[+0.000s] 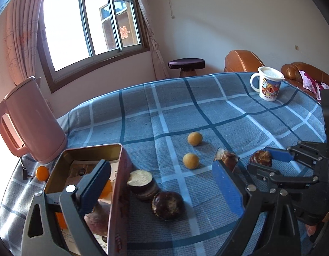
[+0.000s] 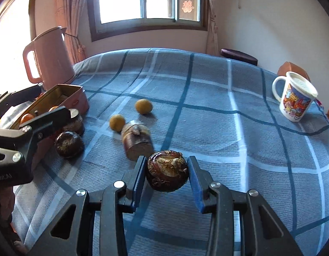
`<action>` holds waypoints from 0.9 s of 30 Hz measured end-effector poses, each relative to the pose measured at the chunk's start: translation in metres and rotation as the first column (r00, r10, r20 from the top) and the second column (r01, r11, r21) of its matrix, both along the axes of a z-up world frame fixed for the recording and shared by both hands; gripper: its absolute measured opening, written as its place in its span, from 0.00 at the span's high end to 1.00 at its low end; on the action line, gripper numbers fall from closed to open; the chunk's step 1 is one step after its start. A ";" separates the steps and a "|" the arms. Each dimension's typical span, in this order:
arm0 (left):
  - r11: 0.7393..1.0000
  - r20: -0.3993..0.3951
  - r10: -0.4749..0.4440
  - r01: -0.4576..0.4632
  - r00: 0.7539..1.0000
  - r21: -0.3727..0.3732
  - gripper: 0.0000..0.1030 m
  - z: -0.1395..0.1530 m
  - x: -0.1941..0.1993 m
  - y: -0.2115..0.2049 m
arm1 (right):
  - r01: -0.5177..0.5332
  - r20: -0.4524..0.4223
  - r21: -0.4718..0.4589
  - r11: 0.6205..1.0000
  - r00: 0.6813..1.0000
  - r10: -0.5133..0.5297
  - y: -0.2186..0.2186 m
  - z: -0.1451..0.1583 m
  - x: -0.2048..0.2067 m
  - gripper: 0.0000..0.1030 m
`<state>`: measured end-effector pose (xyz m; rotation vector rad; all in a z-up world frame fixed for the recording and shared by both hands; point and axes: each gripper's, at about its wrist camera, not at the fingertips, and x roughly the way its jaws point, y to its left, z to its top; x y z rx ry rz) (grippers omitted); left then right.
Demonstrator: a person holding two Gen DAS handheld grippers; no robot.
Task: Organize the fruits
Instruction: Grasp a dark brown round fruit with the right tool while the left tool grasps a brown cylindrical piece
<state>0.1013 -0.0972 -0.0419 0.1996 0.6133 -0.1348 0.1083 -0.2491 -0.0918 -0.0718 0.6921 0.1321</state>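
My right gripper [image 2: 166, 159] is shut on a dark brown round fruit [image 2: 167, 170], which rests low on the blue checked tablecloth [image 2: 207, 106]. Both blue pads touch its sides. To its left lie a cut brown piece [image 2: 137, 143], two small yellow fruits [image 2: 143, 106] [image 2: 117, 122] and another dark round fruit [image 2: 69, 144]. My left gripper [image 1: 161, 165] stands wide open and holds nothing. Its left finger hangs over an open metal tin [image 1: 119, 166] holding orange fruits [image 1: 107, 188]. A dark fruit [image 1: 167, 204] and a cut slice [image 1: 141, 180] lie between its fingers, lower down.
A pink kettle [image 1: 30, 121] stands behind the tin, with one orange fruit [image 1: 42, 172] beside it. A lidded cartoon mug [image 1: 267, 85] sits at the far right of the table. A stool [image 1: 186, 65] and a brown sofa [image 1: 241, 61] stand beyond the table's far edge.
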 end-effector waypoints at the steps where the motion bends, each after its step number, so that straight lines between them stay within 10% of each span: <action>1: 1.000 -0.013 -0.012 0.012 1.000 -0.006 0.05 -0.002 0.004 -0.006 | 0.020 0.005 -0.004 1.000 1.000 -0.020 -0.006 0.002 0.001 0.60; 15: 0.987 -0.200 -0.158 0.154 0.967 -0.038 0.21 -0.040 0.048 -0.069 | 0.105 0.004 0.026 0.994 0.994 -0.105 -0.039 -0.001 0.007 0.60; 22: 0.981 -0.228 -0.192 0.188 0.955 -0.037 0.54 -0.050 0.050 -0.075 | 0.095 -0.002 0.043 0.995 0.995 -0.095 -0.040 -0.002 0.007 0.60; 27: 0.979 -0.216 -0.205 0.204 0.955 -0.026 0.54 -0.050 0.048 -0.077 | 0.082 0.009 0.036 0.996 0.997 -0.083 -0.038 -0.001 0.005 0.60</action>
